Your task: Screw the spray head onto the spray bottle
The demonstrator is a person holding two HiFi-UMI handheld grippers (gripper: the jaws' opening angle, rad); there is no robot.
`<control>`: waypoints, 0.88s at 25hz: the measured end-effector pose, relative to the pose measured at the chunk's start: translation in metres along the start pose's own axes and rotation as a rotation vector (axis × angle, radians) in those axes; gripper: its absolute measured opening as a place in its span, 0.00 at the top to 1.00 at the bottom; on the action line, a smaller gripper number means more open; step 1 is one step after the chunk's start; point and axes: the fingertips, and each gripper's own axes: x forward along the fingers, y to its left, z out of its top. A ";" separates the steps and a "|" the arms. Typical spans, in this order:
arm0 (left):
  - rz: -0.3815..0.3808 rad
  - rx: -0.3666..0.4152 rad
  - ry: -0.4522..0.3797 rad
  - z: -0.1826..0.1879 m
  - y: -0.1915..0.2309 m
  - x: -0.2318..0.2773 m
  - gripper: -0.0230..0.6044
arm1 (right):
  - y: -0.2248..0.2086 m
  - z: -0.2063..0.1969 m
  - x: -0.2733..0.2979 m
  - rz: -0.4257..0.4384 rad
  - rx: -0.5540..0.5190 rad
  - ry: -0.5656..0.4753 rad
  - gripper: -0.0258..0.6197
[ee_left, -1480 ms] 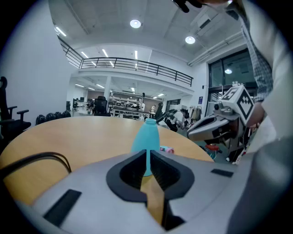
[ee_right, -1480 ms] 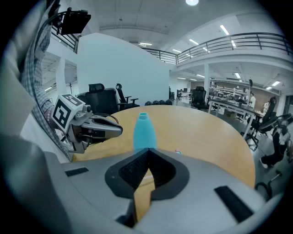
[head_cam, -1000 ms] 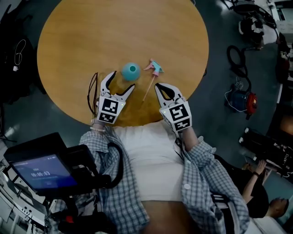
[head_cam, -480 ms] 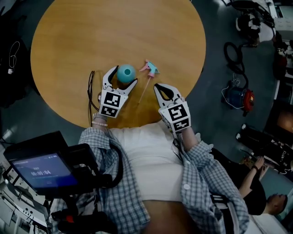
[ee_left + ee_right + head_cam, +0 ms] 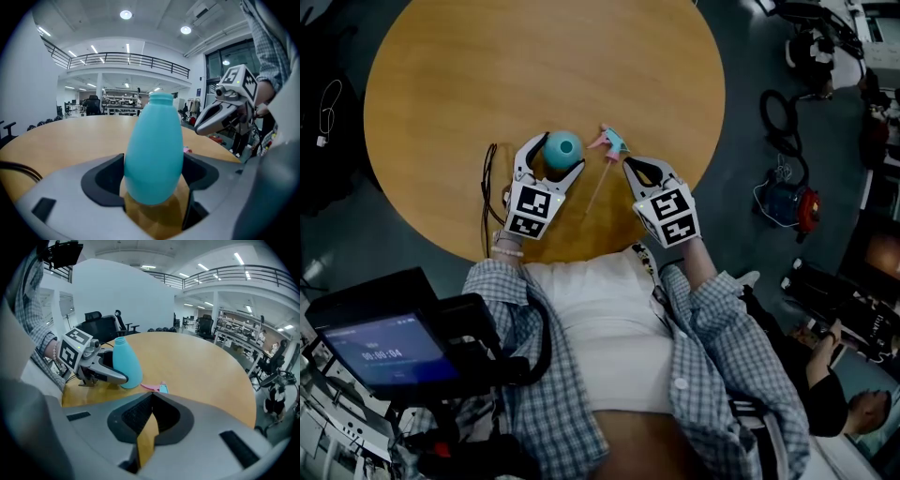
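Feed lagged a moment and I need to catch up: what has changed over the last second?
The left gripper moved forward, and its jaws now stand either side of the spray bottle. Whether they clamp it yet is unclear. The right gripper, shut and empty, advanced toward the spray head. The bottle and spray head appear unmoved on the table.

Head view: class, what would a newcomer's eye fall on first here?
The teal bottle stands upright near the round wooden table's near edge, clasped between the jaws of the left hand-held gripper. Just right of it lies the pink-and-blue spray head, not yet attached, with the right hand-held gripper shut and empty beside it.
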 end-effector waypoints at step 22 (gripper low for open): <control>-0.035 0.002 0.012 -0.010 -0.022 0.004 0.35 | -0.032 -0.011 0.085 0.279 0.290 0.283 0.72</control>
